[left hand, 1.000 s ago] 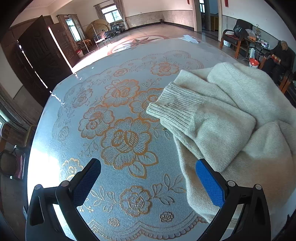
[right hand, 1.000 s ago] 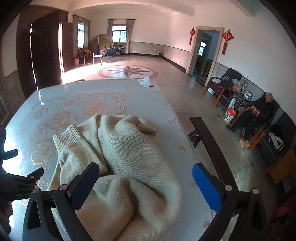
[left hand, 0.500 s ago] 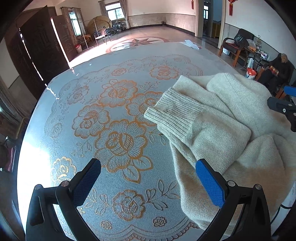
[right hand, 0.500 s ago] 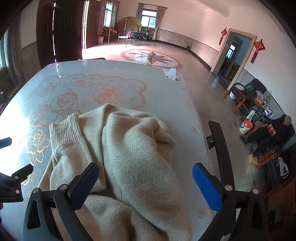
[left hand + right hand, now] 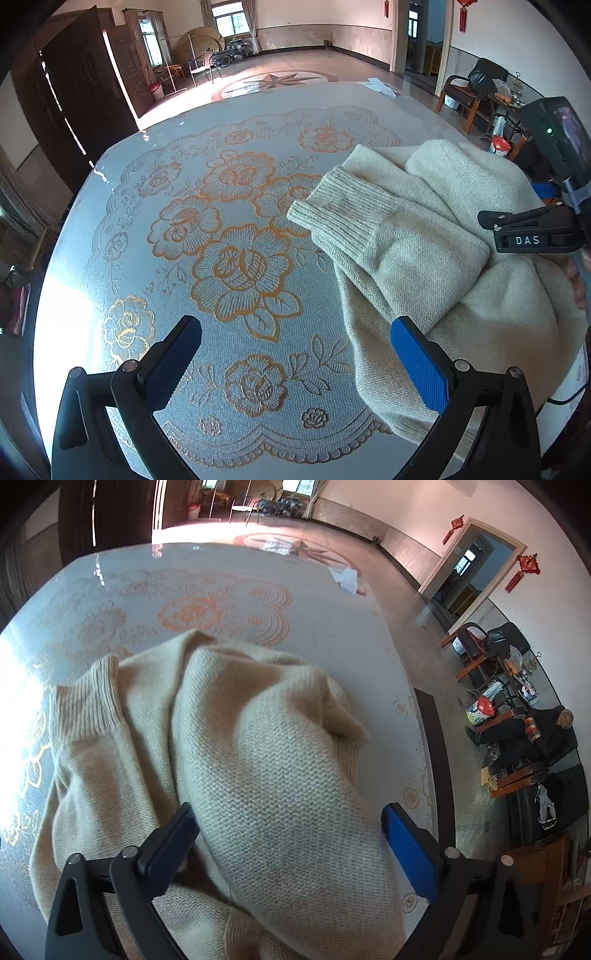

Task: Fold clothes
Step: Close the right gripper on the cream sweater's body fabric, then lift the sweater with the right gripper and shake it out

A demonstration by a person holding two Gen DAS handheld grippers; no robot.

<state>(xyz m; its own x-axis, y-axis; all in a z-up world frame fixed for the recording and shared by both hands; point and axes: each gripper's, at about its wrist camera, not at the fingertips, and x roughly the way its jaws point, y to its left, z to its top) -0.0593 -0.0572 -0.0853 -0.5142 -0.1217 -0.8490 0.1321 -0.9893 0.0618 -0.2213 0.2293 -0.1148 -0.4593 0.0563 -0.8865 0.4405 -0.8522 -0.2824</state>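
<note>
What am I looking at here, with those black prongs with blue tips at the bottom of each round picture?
Those are hand-held grippers, one per hand, each carrying a wide-angle camera looking along its two fingers. One picture comes from the left gripper, the other from the right gripper. A crumpled cream sweater lies on a table covered by a flowered cloth. Both grippers are open and hold nothing; the right one has its fingers either side of a fold of the sweater.

Premises: large domestic hall; polished floor with compass-star inlay (image 5: 275, 79); red hanging knots (image 5: 528, 565) beside a doorway; wooden armchairs (image 5: 469, 92) along the wall; floral-clothed desk (image 5: 229, 221).
</note>
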